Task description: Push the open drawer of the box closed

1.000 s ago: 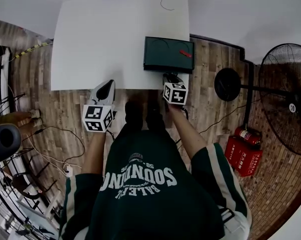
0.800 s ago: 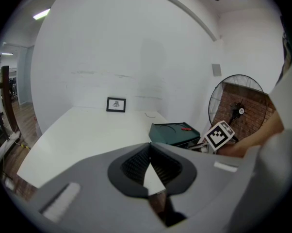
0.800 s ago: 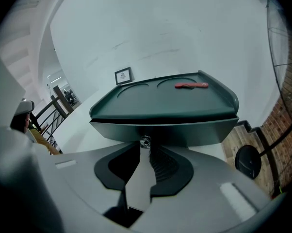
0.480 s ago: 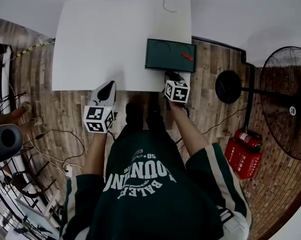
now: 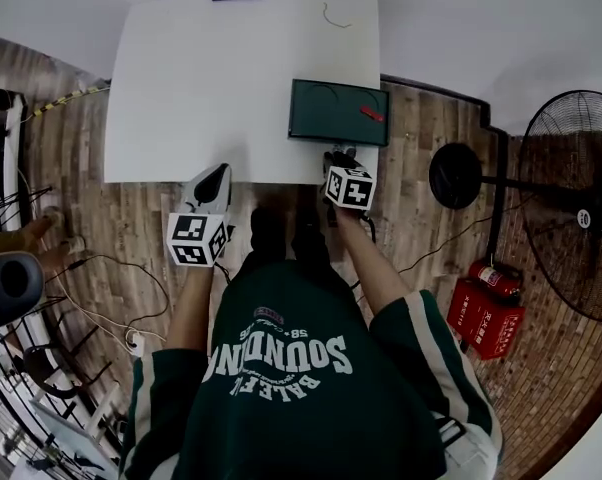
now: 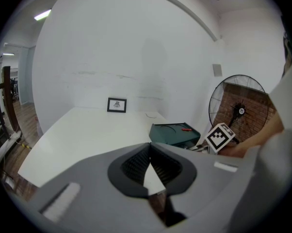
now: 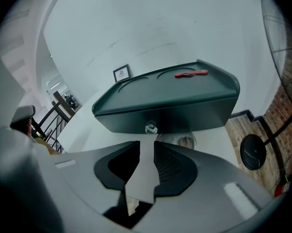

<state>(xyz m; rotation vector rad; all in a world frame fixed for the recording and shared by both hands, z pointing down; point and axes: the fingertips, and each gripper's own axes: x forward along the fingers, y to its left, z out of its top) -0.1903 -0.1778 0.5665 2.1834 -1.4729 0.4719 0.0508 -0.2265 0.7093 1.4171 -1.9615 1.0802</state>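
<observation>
Green box at table right edge.

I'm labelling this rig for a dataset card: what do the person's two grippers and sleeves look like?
The left gripper and right gripper match: grey moulded shells with black ribbed pads, each carrying a white cube with black square markers. The person wears a dark green short-sleeved shirt with white lettering and pale striped sleeve trim.
</observation>
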